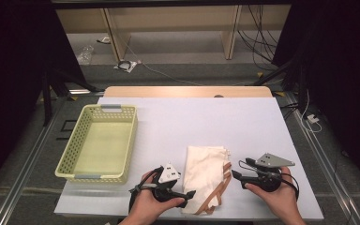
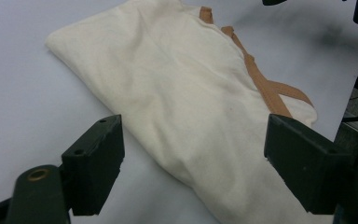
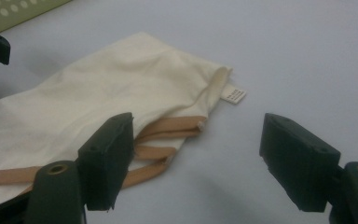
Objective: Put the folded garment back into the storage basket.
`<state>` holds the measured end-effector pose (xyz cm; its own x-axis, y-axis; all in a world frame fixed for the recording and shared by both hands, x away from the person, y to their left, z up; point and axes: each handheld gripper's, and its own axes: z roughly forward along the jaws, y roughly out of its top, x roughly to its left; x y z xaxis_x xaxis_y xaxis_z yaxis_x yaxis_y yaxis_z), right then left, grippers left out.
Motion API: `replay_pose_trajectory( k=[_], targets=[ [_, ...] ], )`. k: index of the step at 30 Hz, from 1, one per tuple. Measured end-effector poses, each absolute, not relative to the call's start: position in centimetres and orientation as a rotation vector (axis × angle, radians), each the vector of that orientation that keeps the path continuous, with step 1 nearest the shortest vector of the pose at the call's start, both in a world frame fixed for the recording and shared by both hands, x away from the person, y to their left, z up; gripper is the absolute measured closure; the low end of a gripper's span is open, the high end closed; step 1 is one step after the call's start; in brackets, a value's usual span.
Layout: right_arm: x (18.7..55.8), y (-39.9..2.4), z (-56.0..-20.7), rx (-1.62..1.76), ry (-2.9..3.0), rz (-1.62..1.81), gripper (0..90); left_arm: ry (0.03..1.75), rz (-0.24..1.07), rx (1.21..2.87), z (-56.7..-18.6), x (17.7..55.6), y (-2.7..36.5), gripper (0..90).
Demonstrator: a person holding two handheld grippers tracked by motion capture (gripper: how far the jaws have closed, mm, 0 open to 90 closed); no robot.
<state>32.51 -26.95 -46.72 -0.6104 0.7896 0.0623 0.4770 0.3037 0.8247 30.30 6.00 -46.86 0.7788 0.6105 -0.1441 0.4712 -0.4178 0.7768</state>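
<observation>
Cloth bag [image 1: 205, 176] — yellow basket [image 1: 98, 143] well left, nothing between.

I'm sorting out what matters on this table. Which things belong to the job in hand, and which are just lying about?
In the job:
- folded cream cloth bag with tan straps
- left gripper, jaws open at the bag's near edge
- right gripper, jaws open beside the straps

Lying about:
- yellow basket, apart from the bag
- cables on the floor

The high view looks forward and down on the whole table [image 1: 243, 122], while both gripper views look low and close, from opposite sides, at the same cloth bag [image 2: 177, 107].
</observation>
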Motion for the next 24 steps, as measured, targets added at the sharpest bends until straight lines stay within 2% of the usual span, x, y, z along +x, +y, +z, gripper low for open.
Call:
replay_pose_trajectory(
  k=[24],
  targets=[
    [32.70, -26.93, -46.78, 1.121, 2.232, 1.206, 26.2, 0.850, 0.211, 2.092, -47.20, 30.70, 5.96, 24.2]
  ],
)
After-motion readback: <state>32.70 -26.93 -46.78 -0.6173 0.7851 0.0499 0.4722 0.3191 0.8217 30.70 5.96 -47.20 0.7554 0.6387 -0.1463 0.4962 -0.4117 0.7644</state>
